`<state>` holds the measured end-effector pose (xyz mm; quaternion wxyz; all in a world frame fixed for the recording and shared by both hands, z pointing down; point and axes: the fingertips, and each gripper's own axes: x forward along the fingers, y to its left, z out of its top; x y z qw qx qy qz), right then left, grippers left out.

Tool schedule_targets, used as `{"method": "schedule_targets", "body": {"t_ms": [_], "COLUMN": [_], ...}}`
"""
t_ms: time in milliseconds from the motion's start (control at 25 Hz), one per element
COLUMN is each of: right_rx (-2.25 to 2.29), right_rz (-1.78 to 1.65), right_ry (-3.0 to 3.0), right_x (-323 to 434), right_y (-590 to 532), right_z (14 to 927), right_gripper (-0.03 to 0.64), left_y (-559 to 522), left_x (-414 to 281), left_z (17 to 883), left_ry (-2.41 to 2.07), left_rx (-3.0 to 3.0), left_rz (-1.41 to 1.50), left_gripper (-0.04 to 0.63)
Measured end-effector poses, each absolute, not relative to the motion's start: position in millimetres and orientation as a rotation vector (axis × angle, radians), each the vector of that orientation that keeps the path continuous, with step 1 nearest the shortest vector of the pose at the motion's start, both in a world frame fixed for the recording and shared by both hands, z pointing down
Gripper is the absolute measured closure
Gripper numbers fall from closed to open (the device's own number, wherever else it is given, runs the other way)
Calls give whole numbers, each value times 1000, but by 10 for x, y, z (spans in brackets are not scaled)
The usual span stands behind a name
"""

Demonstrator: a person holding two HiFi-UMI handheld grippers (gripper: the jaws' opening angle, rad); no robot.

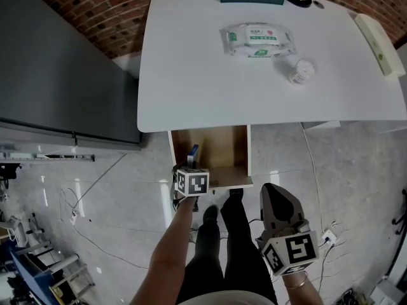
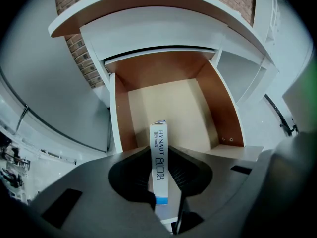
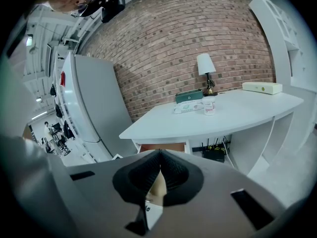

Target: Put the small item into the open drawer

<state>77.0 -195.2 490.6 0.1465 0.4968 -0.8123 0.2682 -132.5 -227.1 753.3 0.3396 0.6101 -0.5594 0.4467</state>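
Left gripper view: left hand-held gripper [image 2: 164,195] clamps slim white box [image 2: 159,150] (blue band).

— What is the tabletop [image 1: 191,75] like?
— Smooth, matt white. Inside, the drawer [image 2: 158,71] has brown wood-look walls and a paler matt bottom.
— And the small box [image 2: 159,155]?
— White card, slightly glossy. The floor [image 1: 108,196] is shiny tile and the wall [image 3: 198,33] is rough brick.
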Motion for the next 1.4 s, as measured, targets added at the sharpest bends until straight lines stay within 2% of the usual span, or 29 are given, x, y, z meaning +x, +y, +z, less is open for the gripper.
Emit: {"method": "schedule_targets", "body": {"t_ms": [800, 1080, 1400], "right_rx": [1399, 1404, 1403], "right_rz": [807, 809, 804], "right_ry": [-2328, -2321, -2322], "right_x": [750, 761, 747], "right_y": [-2011, -2071, -2058], "right_z": [5063, 5102, 5067], "right_gripper": [609, 609, 609], "left_y": [-2462, -2483, -2441], "left_x": [-1305, -1246, -1247], "left_z": [8028, 8118, 8072], "left_ry": [-1385, -1338, -1320], "left_rx": [1525, 1502, 1514], "left_rz": [1336, 1315, 1256], "left_gripper": [488, 486, 419]}}
